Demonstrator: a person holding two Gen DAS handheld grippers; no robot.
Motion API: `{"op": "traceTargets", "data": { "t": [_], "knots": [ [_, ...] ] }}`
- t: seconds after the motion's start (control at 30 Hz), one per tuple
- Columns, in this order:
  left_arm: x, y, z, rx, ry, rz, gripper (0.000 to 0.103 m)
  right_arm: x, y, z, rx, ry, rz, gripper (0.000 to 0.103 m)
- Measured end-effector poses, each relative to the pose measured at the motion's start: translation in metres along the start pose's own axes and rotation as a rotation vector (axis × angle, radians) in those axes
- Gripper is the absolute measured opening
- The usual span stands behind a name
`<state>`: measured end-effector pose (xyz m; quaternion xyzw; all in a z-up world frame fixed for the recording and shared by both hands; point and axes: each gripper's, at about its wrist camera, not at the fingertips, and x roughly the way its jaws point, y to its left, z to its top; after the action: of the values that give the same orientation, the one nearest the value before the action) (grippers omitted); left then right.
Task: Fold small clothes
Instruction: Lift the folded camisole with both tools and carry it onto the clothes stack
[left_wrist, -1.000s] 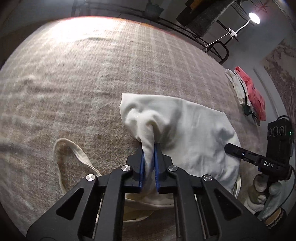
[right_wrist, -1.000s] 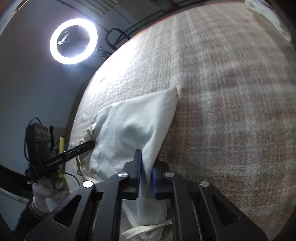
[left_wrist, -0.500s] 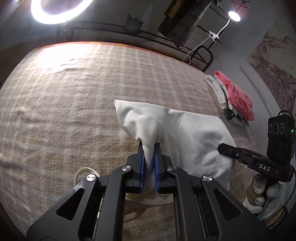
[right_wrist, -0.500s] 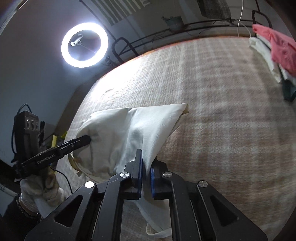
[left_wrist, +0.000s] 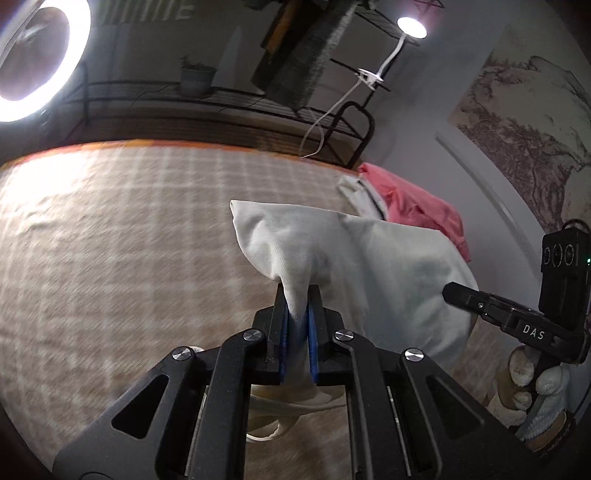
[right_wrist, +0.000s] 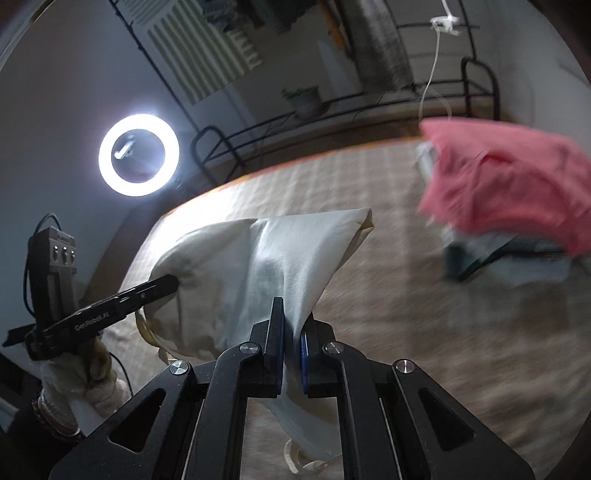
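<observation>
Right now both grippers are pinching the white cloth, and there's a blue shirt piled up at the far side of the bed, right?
Almost. Both the left gripper and the right gripper do pinch the white cloth, but the piled garment at the far side is pink-red, not blue. The right wrist view shows it best.

Both tools are matte black plastic, their linkage arms filling the lower frame, studded with round silver screws. The left gripper (left_wrist: 298, 317) has blue pads lining its black fingers (left_wrist: 277, 314); the right gripper (right_wrist: 293, 332) shows one blue pad. At the left of the right wrist view, white lettering reads "GenRobot.AI"; at the right of the left wrist view, "DAS". Each hand (right_wrist: 85, 373) wears a cream knitted glove with a banded cuff.
</observation>
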<state>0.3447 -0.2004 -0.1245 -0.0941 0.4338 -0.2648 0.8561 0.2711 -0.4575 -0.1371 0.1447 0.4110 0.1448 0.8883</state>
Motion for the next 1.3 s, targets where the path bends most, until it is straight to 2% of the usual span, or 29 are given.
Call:
{"op": "traceTargets", "data": {
  "t": [0.23,0.4,0.67,0.87,1.1,1.3],
  "knots": [
    [0.044,-0.072,0.042,0.073,-0.03,-0.054,0.007,-0.04,-0.057,0.033,-0.002,-0.075,-0.105,0.005],
    [0.083,-0.118,0.069,0.114,-0.041,-0.066,0.007,-0.06,-0.104,0.061,0.005,-0.12,-0.173,0.005],
    [0.147,-0.182,0.098,0.174,-0.062,-0.045,0.007,-0.074,-0.162,0.094,0.022,-0.172,-0.265,0.005],
    [0.187,-0.206,0.107,0.182,-0.06,-0.009,0.007,-0.067,-0.196,0.113,0.036,-0.18,-0.288,0.005],
    [0.221,-0.208,0.102,0.206,-0.04,0.066,0.007,-0.04,-0.227,0.12,0.076,-0.175,-0.323,0.003],
    [0.241,-0.192,0.099,0.18,0.008,0.085,0.007,-0.017,-0.233,0.119,0.051,-0.12,-0.436,0.003]
  ]
}}
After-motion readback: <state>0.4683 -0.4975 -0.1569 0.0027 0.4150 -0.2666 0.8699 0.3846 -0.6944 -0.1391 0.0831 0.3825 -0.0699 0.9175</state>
